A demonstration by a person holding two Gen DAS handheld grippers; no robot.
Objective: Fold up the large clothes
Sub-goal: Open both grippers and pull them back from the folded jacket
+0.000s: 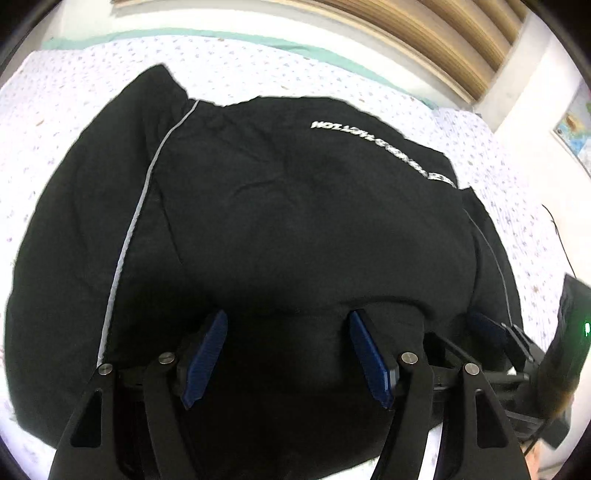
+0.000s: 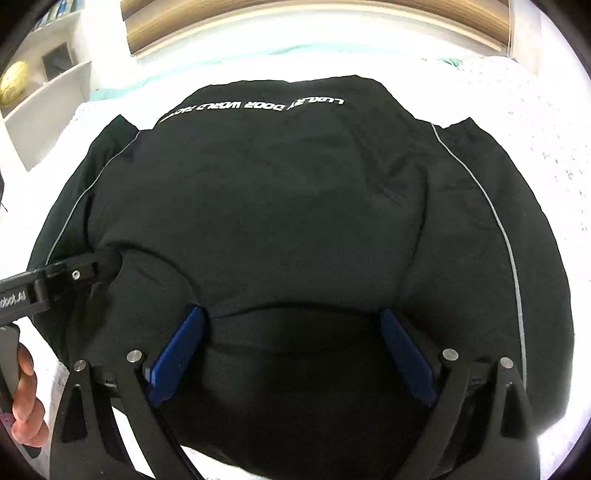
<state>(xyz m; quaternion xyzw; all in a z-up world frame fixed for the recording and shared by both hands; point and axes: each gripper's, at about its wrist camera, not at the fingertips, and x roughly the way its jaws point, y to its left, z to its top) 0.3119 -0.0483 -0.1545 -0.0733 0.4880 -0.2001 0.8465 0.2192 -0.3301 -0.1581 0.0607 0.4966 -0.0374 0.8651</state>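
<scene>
Lying creased on a speckled bedsheet (image 1: 258, 66), soft black garment (image 1: 295, 221) beneath both spread, blue-padded tools (image 1: 288, 325) (image 2: 291, 321).

The jacket (image 2: 280, 206) is black with grey piping and white lettering. The bedsheet (image 1: 258, 70) is white, speckled with small purple marks.

A bed (image 1: 258, 62) fills both views, spread with a white sheet (image 2: 517, 122) bearing small purple specks. Along its far edge lies a mint-green strip (image 1: 155, 37) of cloth. Beyond that edge stands a wooden slatted headboard (image 1: 436, 33), brown and ribbed, against a white wall (image 1: 528, 88). Past the bed's far right corner in the left wrist view a colourful map poster (image 1: 576, 122) hangs on the wall. Past the far left corner in the right wrist view stands a white shelf unit (image 2: 51, 92) holding a yellowish ball (image 2: 14, 82). The light is bright and washes out the sheet
</scene>
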